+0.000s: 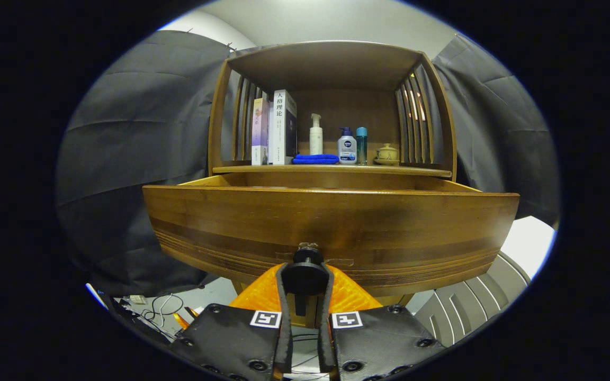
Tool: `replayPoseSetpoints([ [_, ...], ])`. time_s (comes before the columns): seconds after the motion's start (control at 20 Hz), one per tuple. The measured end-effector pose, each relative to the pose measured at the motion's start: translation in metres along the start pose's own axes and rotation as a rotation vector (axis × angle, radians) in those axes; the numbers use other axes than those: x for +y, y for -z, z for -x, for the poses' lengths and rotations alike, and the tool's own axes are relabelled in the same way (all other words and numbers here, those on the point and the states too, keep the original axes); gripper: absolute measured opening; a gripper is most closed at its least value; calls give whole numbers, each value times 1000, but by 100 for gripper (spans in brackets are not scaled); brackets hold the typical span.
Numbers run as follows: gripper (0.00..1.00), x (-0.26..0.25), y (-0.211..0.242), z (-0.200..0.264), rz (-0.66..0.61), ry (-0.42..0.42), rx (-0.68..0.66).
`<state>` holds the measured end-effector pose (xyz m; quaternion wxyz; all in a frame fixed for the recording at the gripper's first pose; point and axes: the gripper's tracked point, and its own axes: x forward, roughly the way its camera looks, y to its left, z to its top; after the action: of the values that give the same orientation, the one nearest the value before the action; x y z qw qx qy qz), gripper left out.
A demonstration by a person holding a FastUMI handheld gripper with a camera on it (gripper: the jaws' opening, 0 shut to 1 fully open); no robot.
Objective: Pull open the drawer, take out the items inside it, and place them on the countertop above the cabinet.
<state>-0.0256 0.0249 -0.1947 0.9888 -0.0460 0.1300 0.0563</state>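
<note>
Wooden drawer's knob (305, 274) between tongs (305, 283)

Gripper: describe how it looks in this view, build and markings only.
The gripper has two fingers running forward side by side, each mounted on a flat black plate fixed with round screws. Each plate carries a small square black-and-white marker near its inner front corner. Ridged, ribbed surfaces flank the fingers. No cable on the gripper itself can be made out.

drawer (331, 222): brown wood, pulled out from cabinet (331, 69), front panel facing fingers, dark round knob (305, 275) low at centre. countertop (331, 170) just above and behind it.
</note>
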Motion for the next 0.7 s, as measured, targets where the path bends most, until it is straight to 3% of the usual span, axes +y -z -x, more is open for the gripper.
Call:
replayPoseSetpoints([
  [0.7, 21, 10, 16, 38, 49, -64, 37],
])
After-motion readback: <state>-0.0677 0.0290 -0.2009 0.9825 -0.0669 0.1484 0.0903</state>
